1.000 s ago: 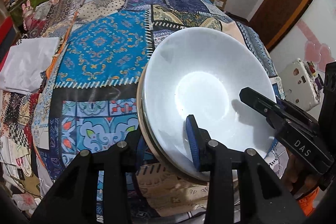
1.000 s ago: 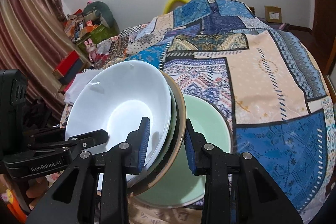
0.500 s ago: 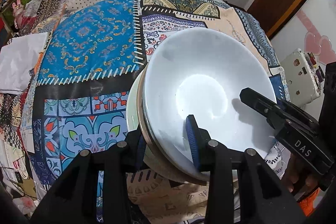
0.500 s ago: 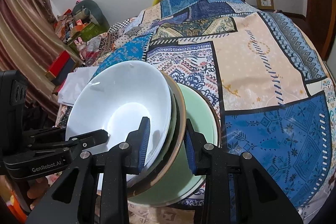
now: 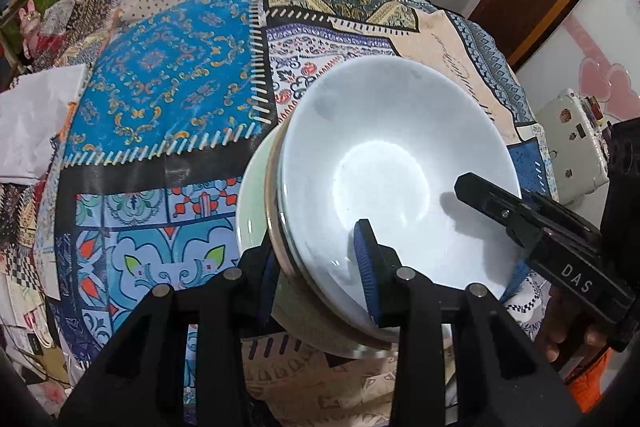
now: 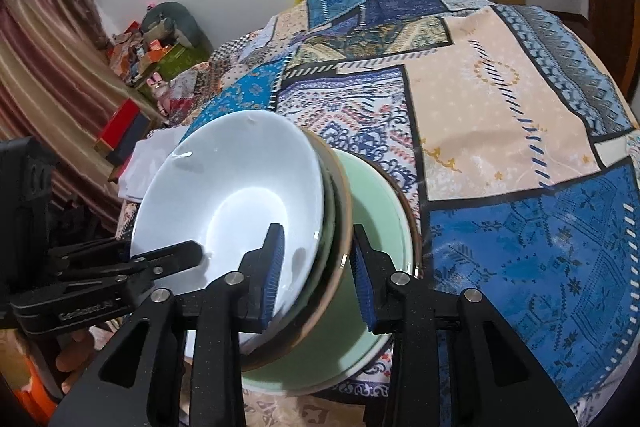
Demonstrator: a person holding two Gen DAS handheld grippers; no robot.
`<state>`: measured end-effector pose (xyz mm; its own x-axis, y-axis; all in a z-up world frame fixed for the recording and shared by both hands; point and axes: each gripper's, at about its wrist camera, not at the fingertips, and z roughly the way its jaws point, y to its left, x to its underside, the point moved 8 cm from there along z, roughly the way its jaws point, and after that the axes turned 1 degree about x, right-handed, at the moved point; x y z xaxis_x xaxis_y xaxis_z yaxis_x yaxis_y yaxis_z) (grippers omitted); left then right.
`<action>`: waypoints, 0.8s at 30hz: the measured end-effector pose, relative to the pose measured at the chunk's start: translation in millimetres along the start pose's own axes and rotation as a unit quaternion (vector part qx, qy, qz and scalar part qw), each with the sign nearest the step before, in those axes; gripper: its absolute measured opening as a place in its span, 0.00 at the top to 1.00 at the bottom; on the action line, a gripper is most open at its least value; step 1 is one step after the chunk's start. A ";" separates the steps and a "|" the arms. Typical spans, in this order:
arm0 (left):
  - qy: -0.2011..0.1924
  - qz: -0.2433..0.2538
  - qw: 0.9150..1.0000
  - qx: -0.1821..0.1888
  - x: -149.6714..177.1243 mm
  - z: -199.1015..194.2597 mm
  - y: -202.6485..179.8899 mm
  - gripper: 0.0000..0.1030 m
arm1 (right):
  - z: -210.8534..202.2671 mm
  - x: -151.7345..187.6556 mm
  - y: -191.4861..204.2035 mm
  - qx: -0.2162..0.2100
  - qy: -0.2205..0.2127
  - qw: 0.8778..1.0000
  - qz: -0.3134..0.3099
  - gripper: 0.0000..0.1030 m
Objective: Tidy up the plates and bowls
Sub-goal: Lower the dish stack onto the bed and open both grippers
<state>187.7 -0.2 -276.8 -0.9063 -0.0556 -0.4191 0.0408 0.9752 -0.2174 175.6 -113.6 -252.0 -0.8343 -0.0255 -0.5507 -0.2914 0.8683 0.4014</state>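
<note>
Risk of slipping: the stack of a white bowl (image 5: pixel 396 163) and the brown-rimmed plates (image 6: pixel 340 227) under it is tilting steeply while it is being set into the pale green bowl (image 6: pixel 380 211); with the right tongs easing off, the stack could be sliding sideways out of the remaining grip.
Risk of knocking: the lower edge of the stack is sitting right at the green bowl's wall, so a sudden drop could be chipping ceramic against ceramic.
Risk from the surface: the green bowl is resting on a soft patchwork bedspread (image 6: pixel 520 107), not a firm worktop, so it could be tipping or shifting under an off-centre load.
Left tongs (image 5: pixel 320 267): they are standing narrowly apart and pinching the near rim of the stack, one pad inside the white bowl, the other behind the plates.
Right tongs (image 6: pixel 318 271): their jaws are opening; the inner pad is lying against the white bowl's inside, while the outer pad is standing clear of the plate rim with a gap showing, so the rim is between them but no longer squeezed.
Where the dishes are: the stack is hanging over the green bowl at the near edge of the bed, partly inside it.
</note>
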 end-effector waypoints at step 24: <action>-0.292 0.043 0.955 -0.041 -8.1 -224.5 -39.2 0.40 | -185.5 -33.9 82.9 0.009 -0.235 0.964 -0.125 0.46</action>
<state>99.0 10.1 -67.0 -0.5105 -0.0613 -0.8577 0.0501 0.9936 -0.1008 93.0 -132.6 -64.3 -0.4337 -0.0120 -0.9010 -0.4447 0.8725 0.2024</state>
